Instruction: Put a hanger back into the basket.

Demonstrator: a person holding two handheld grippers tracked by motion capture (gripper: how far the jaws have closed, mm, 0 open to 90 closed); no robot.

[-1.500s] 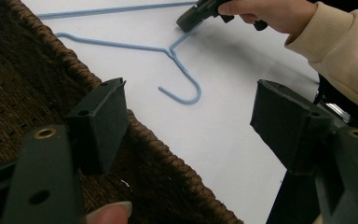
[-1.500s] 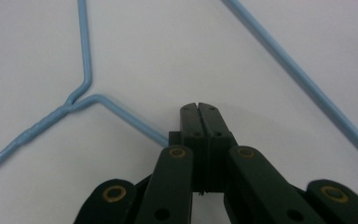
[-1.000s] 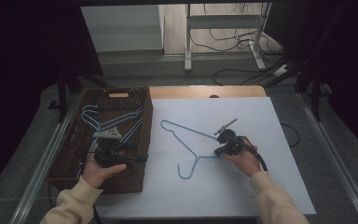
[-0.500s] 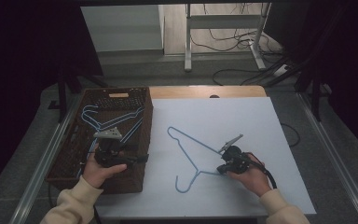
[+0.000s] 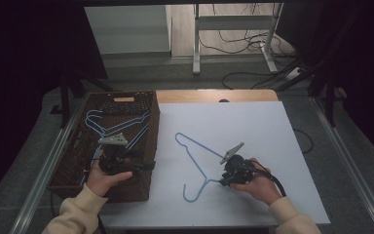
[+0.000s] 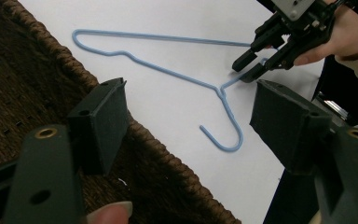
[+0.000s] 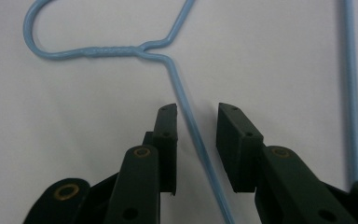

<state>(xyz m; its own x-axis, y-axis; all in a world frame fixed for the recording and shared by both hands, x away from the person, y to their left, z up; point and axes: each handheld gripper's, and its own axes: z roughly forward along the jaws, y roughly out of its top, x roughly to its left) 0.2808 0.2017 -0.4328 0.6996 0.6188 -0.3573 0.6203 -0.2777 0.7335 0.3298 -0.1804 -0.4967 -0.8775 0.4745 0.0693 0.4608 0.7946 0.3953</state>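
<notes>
A light-blue wire hanger (image 5: pixel 205 180) lies flat on the white table top (image 5: pixel 253 126), its hook toward the front edge. My right gripper (image 5: pixel 222 183) is low at the hanger's neck. Its jaws have just been opening, and in the right gripper view (image 7: pixel 196 112) the wire (image 7: pixel 186 107) runs between the parted pads without touching them. My left gripper (image 5: pixel 148 165) hovers over the brown wicker basket (image 5: pixel 126 97), jaws wide open with nothing between them (image 6: pixel 191 102). The left gripper view shows the hanger (image 6: pixel 168 71) and the right gripper (image 6: pixel 244 70) beyond the basket's edge (image 6: pixel 23 70).
Several more blue hangers (image 5: pixel 102 122) lie inside the basket at the left of the table. A metal stand and cables sit on the floor beyond the far edge. The right and far parts of the white surface are bare.
The right hand slid toward the front edge, dragging the hanger with it and turning it a little. Its jaws then parted off the wire. The left hand kept still.
</notes>
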